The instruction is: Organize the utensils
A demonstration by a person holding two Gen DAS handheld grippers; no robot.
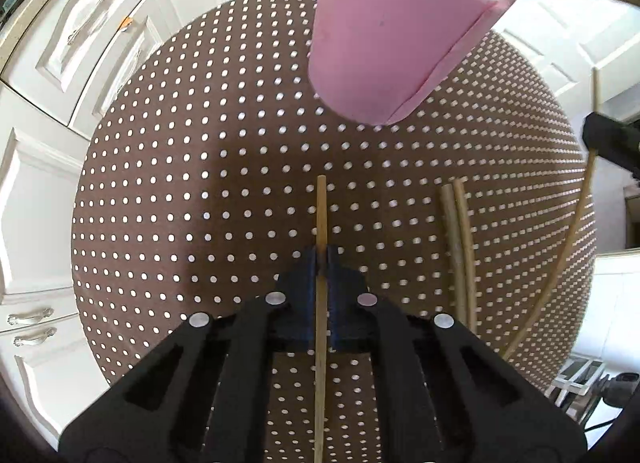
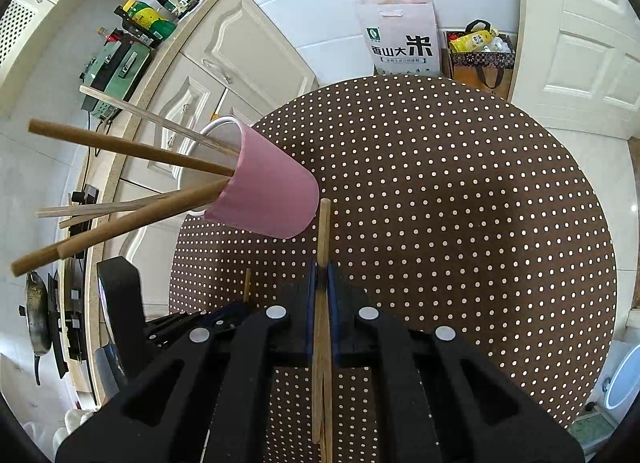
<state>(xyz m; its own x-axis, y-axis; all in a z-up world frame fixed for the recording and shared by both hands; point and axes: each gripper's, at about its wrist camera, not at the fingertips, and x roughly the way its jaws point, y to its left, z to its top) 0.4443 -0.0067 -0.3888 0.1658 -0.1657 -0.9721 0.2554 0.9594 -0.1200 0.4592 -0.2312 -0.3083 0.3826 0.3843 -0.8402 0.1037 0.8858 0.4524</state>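
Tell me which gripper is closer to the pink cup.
Right, it seems. The pink cup stands just ahead-left of the right gripper, close to its fingertips. From the left gripper, the cup is farther ahead, slightly right. Both grip chopsticks.

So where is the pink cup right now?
The pink cup stands on the dotted table, left of the right gripper in its view, with several chopsticks sticking out of it.

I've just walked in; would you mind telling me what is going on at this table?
A person is sorting chopsticks into a pink cup on the polka-dot table. Each handheld gripper is shut on chopsticks: the left gripper on one chopstick, the right gripper on a pair. Several already stand in the cup.
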